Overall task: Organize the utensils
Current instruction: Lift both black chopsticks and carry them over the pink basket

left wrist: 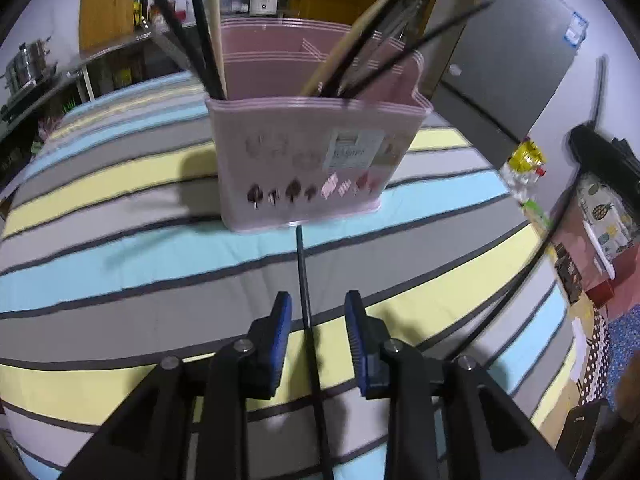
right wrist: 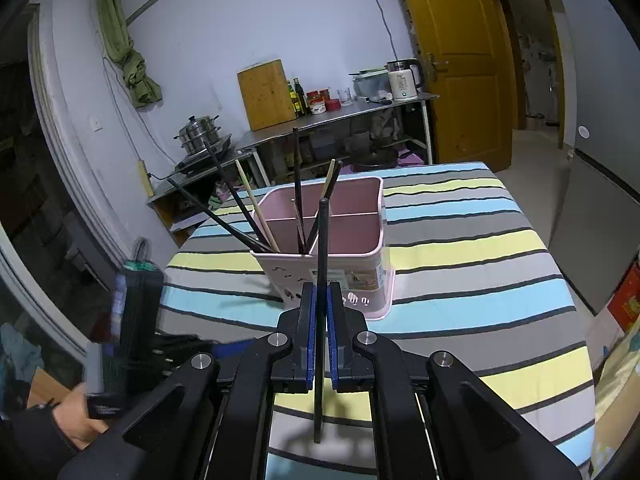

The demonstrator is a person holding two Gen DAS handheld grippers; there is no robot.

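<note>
A pink utensil holder [left wrist: 312, 160] stands on the striped tablecloth [left wrist: 120, 264] and holds several black and wooden chopsticks [left wrist: 208, 40]. It also shows in the right wrist view [right wrist: 352, 236]. My left gripper [left wrist: 316, 320] is open, low over the cloth, with a black chopstick [left wrist: 306, 300] lying on the table between its fingers. My right gripper [right wrist: 320, 316] is shut on a black chopstick [right wrist: 321, 264], held upright in front of the holder. The left gripper's body [right wrist: 132, 320] shows at lower left of the right wrist view.
A steel counter [right wrist: 320, 120] with a cutting board, bottles, a kettle and a pot runs along the far wall. A yellow door [right wrist: 460, 60] and a grey fridge [right wrist: 592, 180] stand to the right. The table edge [left wrist: 532, 248] is at the right.
</note>
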